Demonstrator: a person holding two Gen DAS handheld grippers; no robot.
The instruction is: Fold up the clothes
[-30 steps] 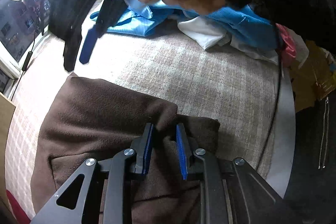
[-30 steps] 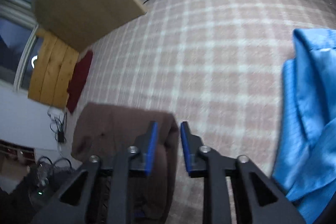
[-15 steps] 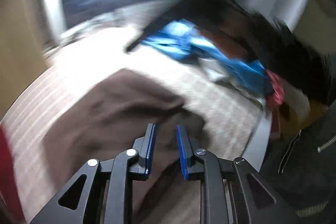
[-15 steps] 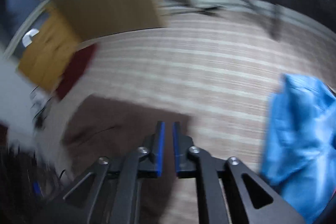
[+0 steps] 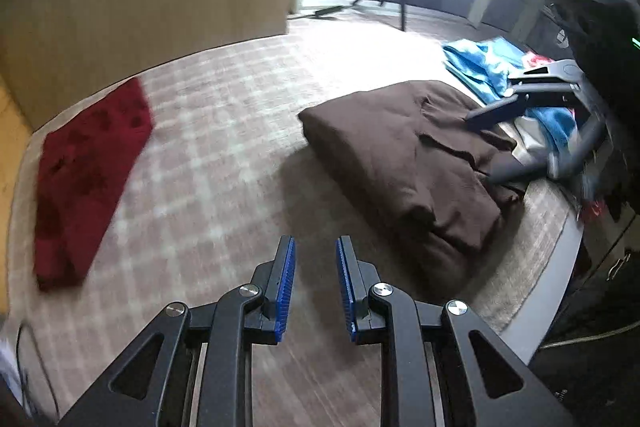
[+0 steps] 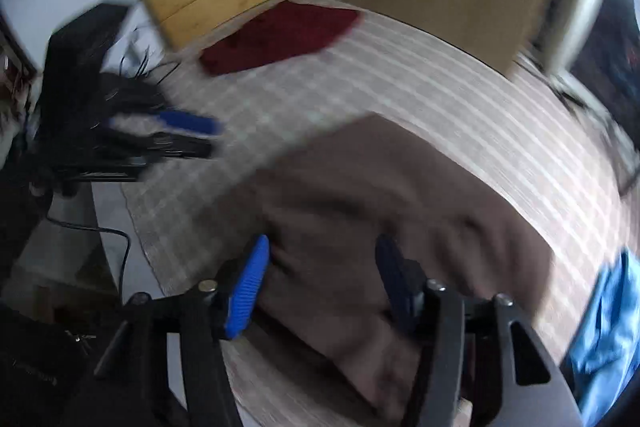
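Both grippers have let go of the brown garment (image 5: 404, 163) since 1 s ago; it lies folded on the plaid bed cover (image 5: 208, 163). Left gripper (image 5: 314, 281): narrow gap, nothing in it, beside the garment. Right gripper (image 6: 320, 275): jaws just opened wide, hovering over it, empty. Red cloth (image 5: 84, 171) well apart.

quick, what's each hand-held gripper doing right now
left hand-held gripper: slightly open, empty, over the checked cover.
right hand-held gripper: open, jaws just been opening, nothing gripped, above the brown garment.
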